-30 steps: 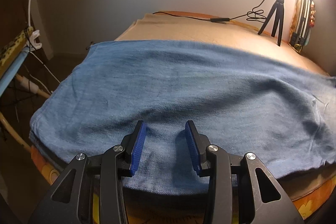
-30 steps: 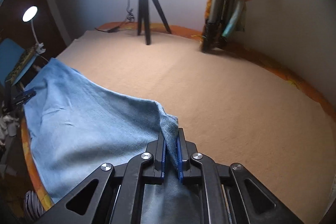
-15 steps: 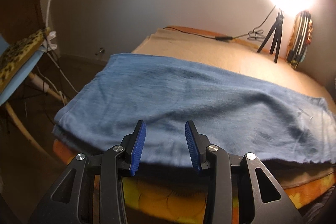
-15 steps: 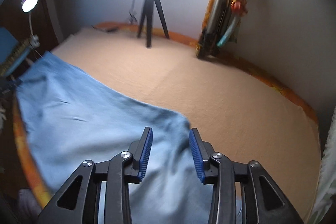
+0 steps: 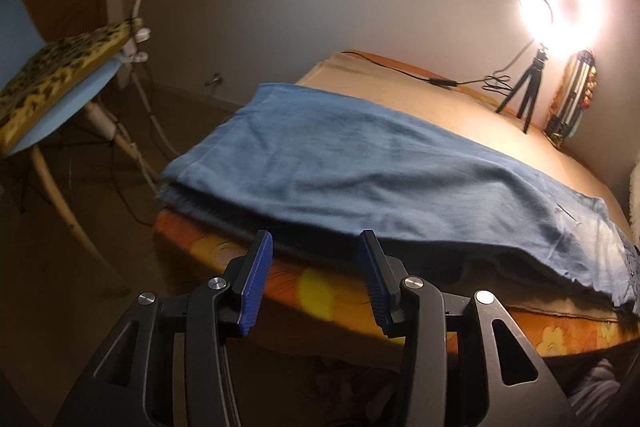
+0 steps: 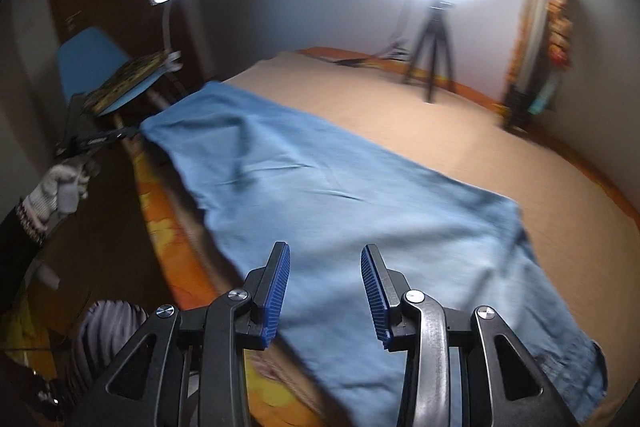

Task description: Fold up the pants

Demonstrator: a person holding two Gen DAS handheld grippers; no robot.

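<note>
While the blue pants (image 5: 360, 163) lie flat as one long strip along the near edge of the bed (image 5: 500, 135), both pairs of tongs hang short of that edge with nothing between their blue pads. Seen from the left wrist, the left tongs (image 5: 316, 283) stand wide apart, just off the bed's orange side and below the cloth's near hem, toward the stacked end that lies at the bed's left corner beside the blue chair (image 5: 60, 107). The strip's long axis runs from that corner away to the right, crosswise to the way these tongs point. Seen from the right wrist, the right tongs (image 6: 325, 287) are likewise spread wide and empty, above the near part of the pants (image 6: 340, 211), and here the strip stretches from the far left corner down to a darker, broader end at the lower right. By this layout, the left tongs look nearer the left end and the right tongs nearer the right end, so a lengthwise fold would probably mean carrying one end along that axis onto the other. A ring light on a tripod (image 6: 430, 67) stands at the back of the bed, well apart from the cloth.
</note>
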